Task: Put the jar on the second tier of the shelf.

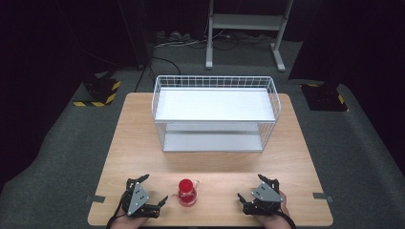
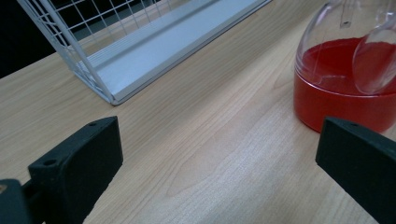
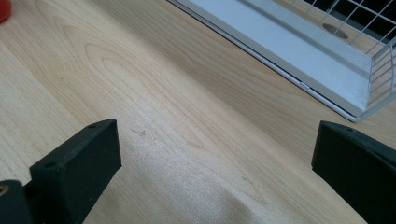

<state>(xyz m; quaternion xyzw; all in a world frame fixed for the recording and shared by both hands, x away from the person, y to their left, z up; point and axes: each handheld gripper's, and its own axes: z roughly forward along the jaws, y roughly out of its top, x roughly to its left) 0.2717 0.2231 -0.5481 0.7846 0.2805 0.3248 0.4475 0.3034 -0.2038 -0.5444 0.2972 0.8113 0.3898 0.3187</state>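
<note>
A clear glass flask (image 1: 187, 192) holding red liquid stands near the front edge of the wooden table (image 1: 143, 143), between the two grippers. In the left gripper view the flask (image 2: 345, 79) rises at the upper right, just beyond the right jaw. My left gripper (image 1: 154, 190) rests on the table left of the flask, open, with bare wood between its jaws (image 2: 219, 158). On the right of the flask my right gripper (image 1: 248, 188) lies open too, nothing between its jaws (image 3: 215, 158). A sliver of the red flask (image 3: 3, 9) shows at that view's top left corner.
A white wire rack (image 1: 215, 114) with two flat shelves stands at the middle and back of the table; its lower shelf (image 2: 154, 51) faces the grippers, and its corner (image 3: 327, 60) lies ahead of the right gripper. A white frame (image 1: 246, 33) stands on the floor beyond.
</note>
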